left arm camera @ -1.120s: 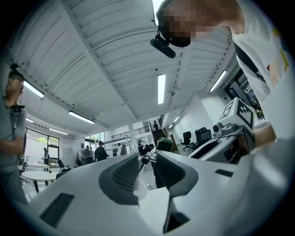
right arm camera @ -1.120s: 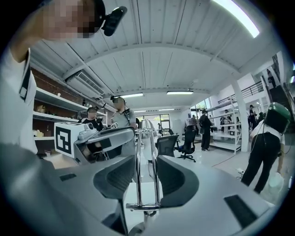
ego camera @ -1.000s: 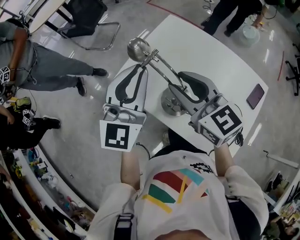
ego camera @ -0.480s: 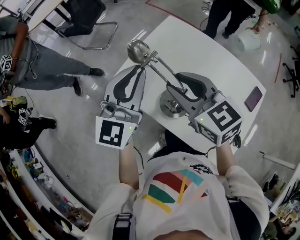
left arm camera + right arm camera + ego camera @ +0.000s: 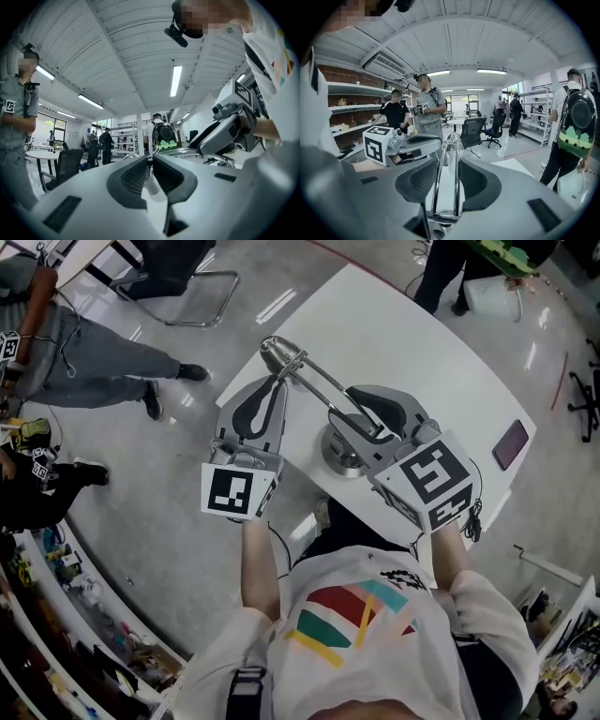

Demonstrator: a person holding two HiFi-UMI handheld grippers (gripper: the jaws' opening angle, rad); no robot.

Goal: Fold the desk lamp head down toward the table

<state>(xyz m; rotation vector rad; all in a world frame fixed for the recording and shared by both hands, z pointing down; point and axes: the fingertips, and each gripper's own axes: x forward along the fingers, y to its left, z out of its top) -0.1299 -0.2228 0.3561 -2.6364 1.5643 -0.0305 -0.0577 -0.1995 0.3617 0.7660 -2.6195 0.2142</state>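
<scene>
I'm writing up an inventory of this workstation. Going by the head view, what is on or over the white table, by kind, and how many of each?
chrome desk lamp with a round base: 1
dark flat phone: 1
grey two-jaw grippers, the left gripper and the right gripper: 2
Total: 4

No actual words, brands or numbers I can read here; the only signs are black-and-white square code markers, one on the white cube of the left gripper (image 5: 279, 381), one on the right gripper (image 5: 345, 407); the small dark print on the person's white shirt (image 5: 401, 573) is too tiny to read.
</scene>
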